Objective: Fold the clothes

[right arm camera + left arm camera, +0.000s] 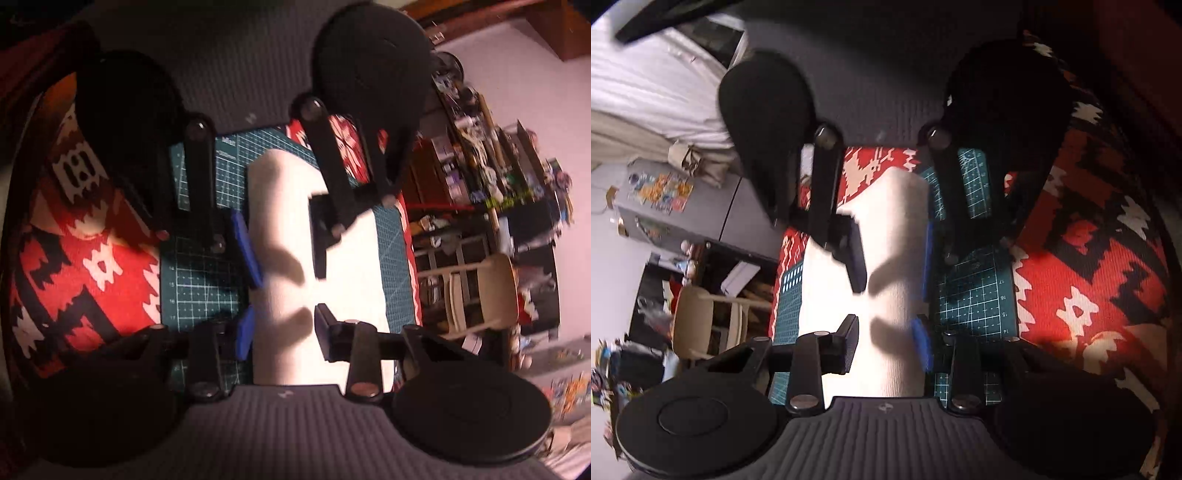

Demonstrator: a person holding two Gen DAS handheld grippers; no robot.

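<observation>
The white cloth [882, 266] lay as a narrow, seemingly already folded strip on the green cutting mat [975, 295], both the left gripper [886, 343] and the right gripper [282, 332] spread wide, grasping nothing.

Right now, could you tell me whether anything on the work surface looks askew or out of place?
Nothing stands out. The white garment lies as a neat folded strip on the green cutting mat, over the red patterned cloth.
</observation>
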